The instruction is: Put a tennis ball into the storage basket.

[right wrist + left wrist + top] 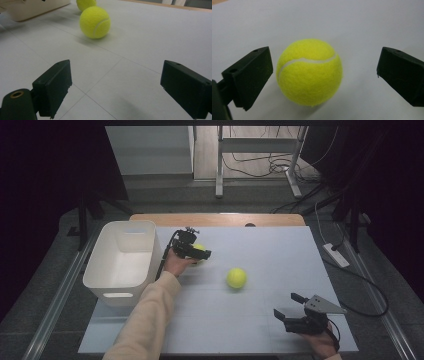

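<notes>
A pale grey table (pixel 280 245) seen from above, with a person's arms reaching in from the near side. The left gripper (pixel 200 254) is held out past the middle of the table, its jaws spread wide around a yellow tennis ball (pixel 309 72). In the left gripper view the ball sits between the two black jaws, closer to the left one, with clear gaps on both sides, so nothing is pinching it. A white bin (pixel 122 260) stands just beside that gripper's hand, on the side away from the jaw tips, at the table's left edge.

A second tennis ball (pixel 236 278) lies on open tabletop between the two grippers, apart from both. The right gripper (pixel 290 306) hovers near the table's near edge, jaws wide and empty. Ahead of its jaws is bare, flat surface up to the second ball, with the first ball and bin beyond.
</notes>
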`<move>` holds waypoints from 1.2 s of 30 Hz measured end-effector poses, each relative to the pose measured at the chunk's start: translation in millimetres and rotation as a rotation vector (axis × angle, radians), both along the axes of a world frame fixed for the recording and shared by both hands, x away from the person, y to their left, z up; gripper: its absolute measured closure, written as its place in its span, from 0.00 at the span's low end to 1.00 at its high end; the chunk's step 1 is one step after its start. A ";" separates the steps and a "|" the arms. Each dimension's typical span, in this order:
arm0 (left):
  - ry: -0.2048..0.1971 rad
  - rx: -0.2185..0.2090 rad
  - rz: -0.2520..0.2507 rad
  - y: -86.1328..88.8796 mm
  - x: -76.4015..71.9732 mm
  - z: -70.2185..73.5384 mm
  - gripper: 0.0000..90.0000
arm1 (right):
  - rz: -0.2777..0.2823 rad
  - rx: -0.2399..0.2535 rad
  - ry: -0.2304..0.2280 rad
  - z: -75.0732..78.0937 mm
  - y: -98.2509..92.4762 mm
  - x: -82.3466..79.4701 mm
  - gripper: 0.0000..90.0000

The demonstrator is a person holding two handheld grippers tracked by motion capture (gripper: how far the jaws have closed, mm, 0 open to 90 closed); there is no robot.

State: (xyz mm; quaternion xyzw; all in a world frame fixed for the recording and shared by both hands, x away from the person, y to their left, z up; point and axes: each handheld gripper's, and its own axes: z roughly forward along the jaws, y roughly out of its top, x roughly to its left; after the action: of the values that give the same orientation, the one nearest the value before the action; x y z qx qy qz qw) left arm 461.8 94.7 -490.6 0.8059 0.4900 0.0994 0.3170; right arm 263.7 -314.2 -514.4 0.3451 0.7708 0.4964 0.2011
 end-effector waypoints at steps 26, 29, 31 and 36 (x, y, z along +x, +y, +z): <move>0.041 0.070 0.023 1.4 6.5 -15.5 0.29 | -0.006 -0.003 0.000 -0.5 -0.4 -0.7 0.12; 0.038 0.058 0.023 3.2 5.5 -13.9 0.29 | -0.009 0.000 -0.002 -0.2 -1.1 -0.5 0.12; 0.031 0.040 0.026 5.4 3.6 -11.9 0.29 | -0.010 0.001 -0.002 -0.1 -1.3 -0.3 0.12; 0.009 0.007 0.012 12.3 -6.6 -4.7 0.30 | -0.013 -0.001 -0.003 0.1 -1.7 -0.6 0.12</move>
State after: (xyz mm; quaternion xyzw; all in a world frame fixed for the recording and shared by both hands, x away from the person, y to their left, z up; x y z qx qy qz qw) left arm 455.2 106.9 -495.3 0.8046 0.4959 0.0993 0.3113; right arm 263.1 -315.9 -514.3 0.3492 0.7684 0.4954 0.2056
